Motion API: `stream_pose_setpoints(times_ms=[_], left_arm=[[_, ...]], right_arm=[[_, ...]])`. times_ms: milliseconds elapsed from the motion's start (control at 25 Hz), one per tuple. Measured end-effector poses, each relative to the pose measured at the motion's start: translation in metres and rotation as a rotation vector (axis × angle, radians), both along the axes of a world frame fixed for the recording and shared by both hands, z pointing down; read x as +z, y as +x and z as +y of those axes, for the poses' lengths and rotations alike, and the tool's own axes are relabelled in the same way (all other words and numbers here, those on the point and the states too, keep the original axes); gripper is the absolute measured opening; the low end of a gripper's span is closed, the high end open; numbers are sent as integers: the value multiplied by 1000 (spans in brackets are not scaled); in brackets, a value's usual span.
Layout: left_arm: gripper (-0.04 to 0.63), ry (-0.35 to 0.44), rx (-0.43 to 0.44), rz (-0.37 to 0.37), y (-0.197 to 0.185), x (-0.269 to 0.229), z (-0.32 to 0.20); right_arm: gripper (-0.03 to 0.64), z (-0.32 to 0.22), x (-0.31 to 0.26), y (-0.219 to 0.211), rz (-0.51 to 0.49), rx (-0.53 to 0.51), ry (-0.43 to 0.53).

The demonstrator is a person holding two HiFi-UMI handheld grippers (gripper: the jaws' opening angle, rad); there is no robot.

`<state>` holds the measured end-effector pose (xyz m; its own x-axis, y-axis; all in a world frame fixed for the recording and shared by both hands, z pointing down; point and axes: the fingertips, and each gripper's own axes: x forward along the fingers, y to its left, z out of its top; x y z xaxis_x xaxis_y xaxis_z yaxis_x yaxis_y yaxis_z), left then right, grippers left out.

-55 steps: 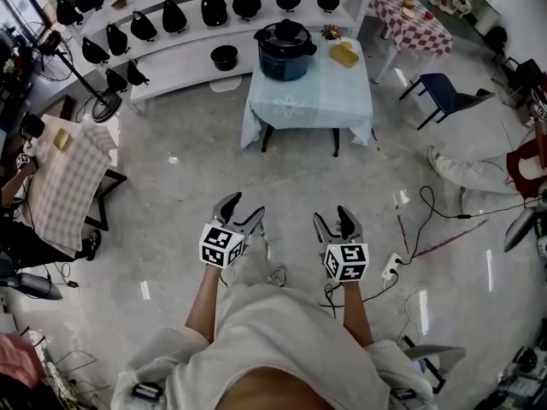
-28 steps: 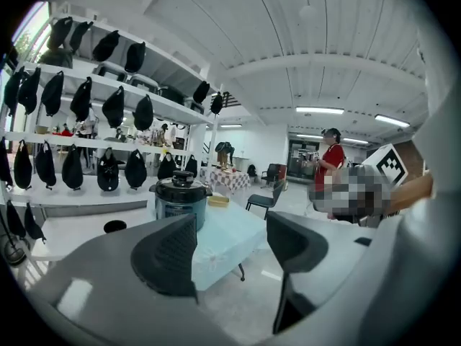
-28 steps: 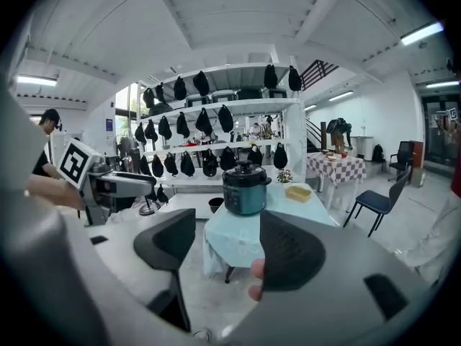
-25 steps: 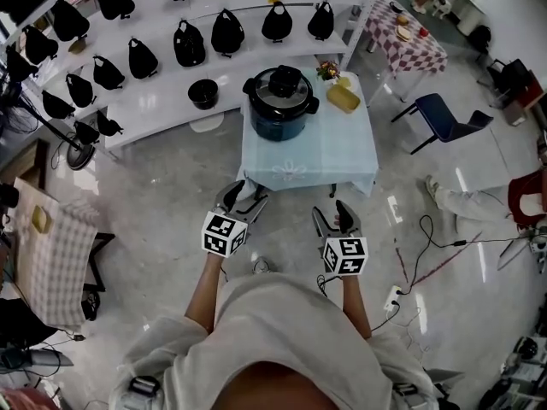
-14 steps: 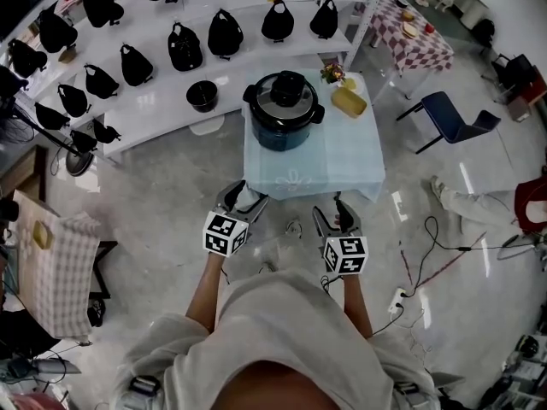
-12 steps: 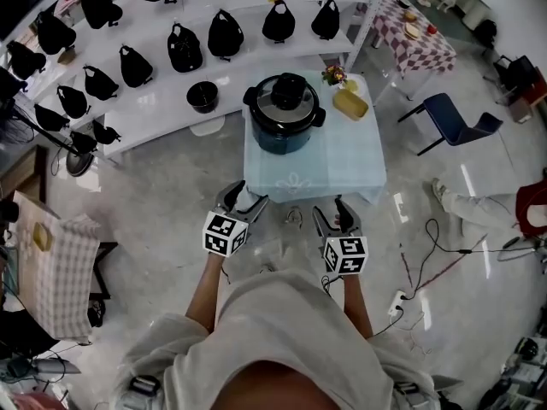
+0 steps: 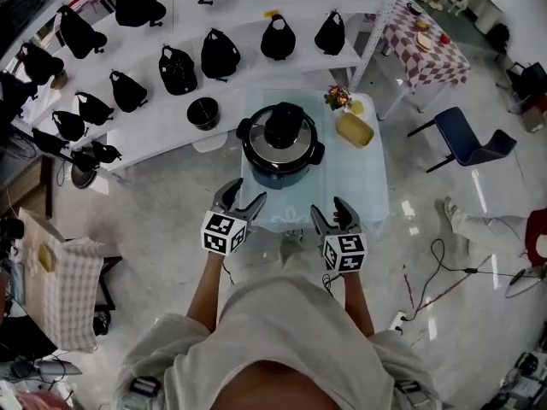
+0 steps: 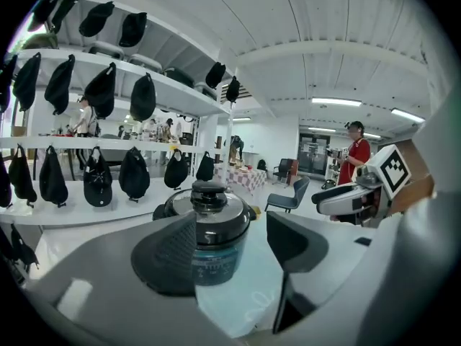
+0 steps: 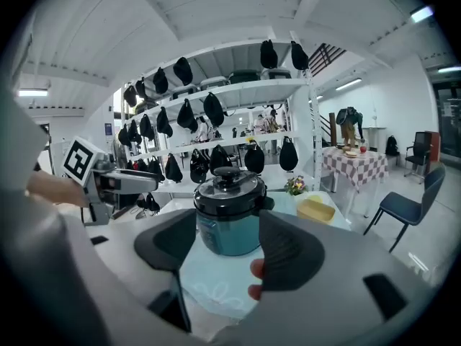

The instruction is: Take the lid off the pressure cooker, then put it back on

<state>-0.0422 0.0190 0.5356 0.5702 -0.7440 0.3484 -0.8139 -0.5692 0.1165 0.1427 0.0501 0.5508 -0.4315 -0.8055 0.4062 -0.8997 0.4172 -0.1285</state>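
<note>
**Both tongs wide and empty, short of the lidded cooker**

The pressure cooker (image 7: pixel 280 146) sat on the far left part of a small table (image 7: pixel 346 182) covered in a pale blue cloth. Its lid (image 7: pixel 280 131) was on, black knob up. The left gripper (image 7: pixel 244 196) hung at the near left edge of the table with its jaws wide apart and nothing clamped. The right gripper (image 7: pixel 330 212) was at the near edge, to the right, also spread wide and empty. In both gripper views the cooker showed through the jaw gap, farther off and not touched. A yellow dish (image 7: pixel 354 130) and a small flower bunch (image 7: pixel 339 97) sat at the table's far right. White shelves (image 7: pixel 162 114) beyond the table carried black caps (image 7: pixel 220 55) and a black bowl (image 7: pixel 203 112).
</note>
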Motion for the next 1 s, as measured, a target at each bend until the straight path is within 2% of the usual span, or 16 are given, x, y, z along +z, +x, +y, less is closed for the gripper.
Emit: stream_pose_setpoints(times_ms=[280,480,760,1000], left_arm=[[285,-2,-68,9,14,-4,-88],[285,-10,-122,12,15,-5,-133],[285,-32,-186,-9,4,3,-160],[285,-46,-179,1,-10,11,-171]], right_arm=[[270,-96,-9,14,-20,-61,0],[270,-143,-4,14,-25,-124,-29],[270,-173,12,-3,-26,-221,-77],[270,-182,18,-28,-10,-255,-88]])
